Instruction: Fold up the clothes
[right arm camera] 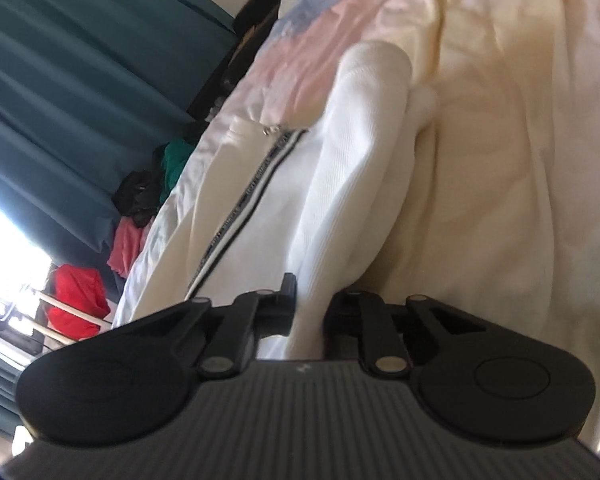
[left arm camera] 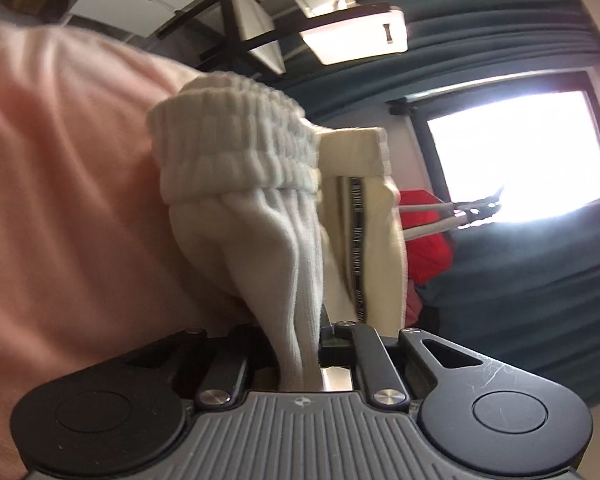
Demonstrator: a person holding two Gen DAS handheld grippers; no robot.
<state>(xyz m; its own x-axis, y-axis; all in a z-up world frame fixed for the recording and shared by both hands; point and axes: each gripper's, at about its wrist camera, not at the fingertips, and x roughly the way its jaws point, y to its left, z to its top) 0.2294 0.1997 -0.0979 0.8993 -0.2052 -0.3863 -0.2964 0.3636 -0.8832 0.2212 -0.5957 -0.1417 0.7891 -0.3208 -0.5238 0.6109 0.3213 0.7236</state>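
White fabric of the garment point(left arm camera: 260, 184) is pinched between the closed jaws of the left gripper point(left arm camera: 300, 344), its ribbed cuff bunched above. The right gripper point(right arm camera: 310, 312) is clamped on another fold of it, over the bed point(right arm camera: 500, 120). A red cloth point(right arm camera: 76, 300) is seen far left.

White zip-up jacket point(right arm camera: 260, 208) of soft ribbed knit, spread over a pastel bed sheet point(right arm camera: 500, 120). Gathered elastic cuff point(left arm camera: 236, 140) bunched up and raised in the left view, sleeve fabric trailing down into the left claw point(left arm camera: 300, 360). Zipper point(right arm camera: 240, 208) edged with black-and-white striped tape running along the front. One fold of sleeve point(right arm camera: 356, 160) pinched in the right claw point(right arm camera: 308, 320).
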